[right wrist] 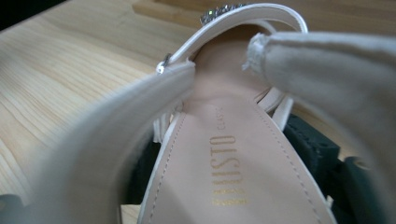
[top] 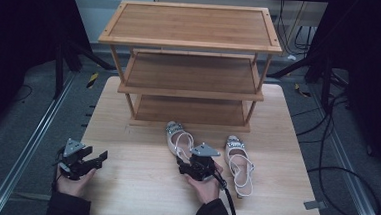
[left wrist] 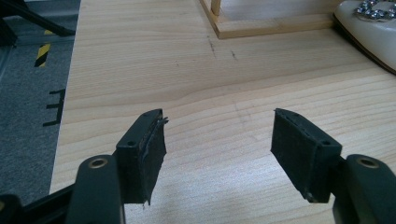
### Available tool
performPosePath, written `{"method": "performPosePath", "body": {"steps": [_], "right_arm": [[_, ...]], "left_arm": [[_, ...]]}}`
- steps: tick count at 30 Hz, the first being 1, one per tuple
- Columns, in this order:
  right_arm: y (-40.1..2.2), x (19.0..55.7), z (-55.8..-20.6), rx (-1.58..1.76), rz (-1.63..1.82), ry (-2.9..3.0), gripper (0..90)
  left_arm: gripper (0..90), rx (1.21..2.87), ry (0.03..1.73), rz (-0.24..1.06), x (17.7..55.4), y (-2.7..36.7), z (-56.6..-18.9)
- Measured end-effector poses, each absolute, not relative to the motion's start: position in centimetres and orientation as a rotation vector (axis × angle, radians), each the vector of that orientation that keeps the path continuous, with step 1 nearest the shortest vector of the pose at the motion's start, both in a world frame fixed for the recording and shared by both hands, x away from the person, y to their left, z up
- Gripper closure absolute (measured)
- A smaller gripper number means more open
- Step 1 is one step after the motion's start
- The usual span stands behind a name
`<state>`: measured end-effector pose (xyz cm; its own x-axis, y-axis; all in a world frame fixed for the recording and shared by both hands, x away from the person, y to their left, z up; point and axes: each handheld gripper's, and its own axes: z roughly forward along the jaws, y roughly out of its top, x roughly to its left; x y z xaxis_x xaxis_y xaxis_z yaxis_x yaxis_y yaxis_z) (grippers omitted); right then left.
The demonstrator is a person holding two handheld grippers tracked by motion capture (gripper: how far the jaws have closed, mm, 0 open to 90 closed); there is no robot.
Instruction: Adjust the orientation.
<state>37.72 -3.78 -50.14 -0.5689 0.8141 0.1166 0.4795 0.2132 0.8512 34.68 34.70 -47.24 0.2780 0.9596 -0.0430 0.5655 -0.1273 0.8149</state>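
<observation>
Reading along the tan insole in the right gripper view, gold letters spell what looks like "FAUSTO", with the bottom of the word cut off at the lower frame edge; a smaller word beside it starts "CLAS" and blurs out. That insole belongs to the left sandal (right wrist: 219,158), a white strappy shoe with a jewelled trim at the top centre of that frame. In the high view the left sandal (top: 177,139) lies at the centre of the table (top: 138,184), its heel end under the right gripper (top: 195,164). The black jaws sit on either side of the sole, at the lower left and right of the right gripper view, and appear to clamp it, though blurred straps in the foreground cover most of both pads. The right sandal (top: 239,163) lies just right of centre, apart from the first.

The left gripper (top: 82,161) rests at the lower left of the high view, its jaws apart over bare wood. In the left gripper view the toe of a sandal (left wrist: 373,28) is cut off at the upper right corner. A black mark on the floor at the left edge of that view is too partial to read.

The wooden rack (top: 191,62) stands at the top centre, shelves bare.
</observation>
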Motion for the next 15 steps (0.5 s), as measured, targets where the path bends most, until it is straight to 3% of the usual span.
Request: {"method": "performPosePath", "body": {"steps": [3, 15], "right_arm": [[-3.9, 37.6, -49.9, 1.213, 1.319, 2.127, 40.3], [-4.4, 37.3, -49.0, 1.242, 1.376, 2.109, 41.8]], "left_arm": [[33.8, 1.799, 1.381, 0.667, 34.7, 34.7, -47.3], [33.8, 1.790, 1.387, 0.657, 34.7, 35.0, -47.4]]}}
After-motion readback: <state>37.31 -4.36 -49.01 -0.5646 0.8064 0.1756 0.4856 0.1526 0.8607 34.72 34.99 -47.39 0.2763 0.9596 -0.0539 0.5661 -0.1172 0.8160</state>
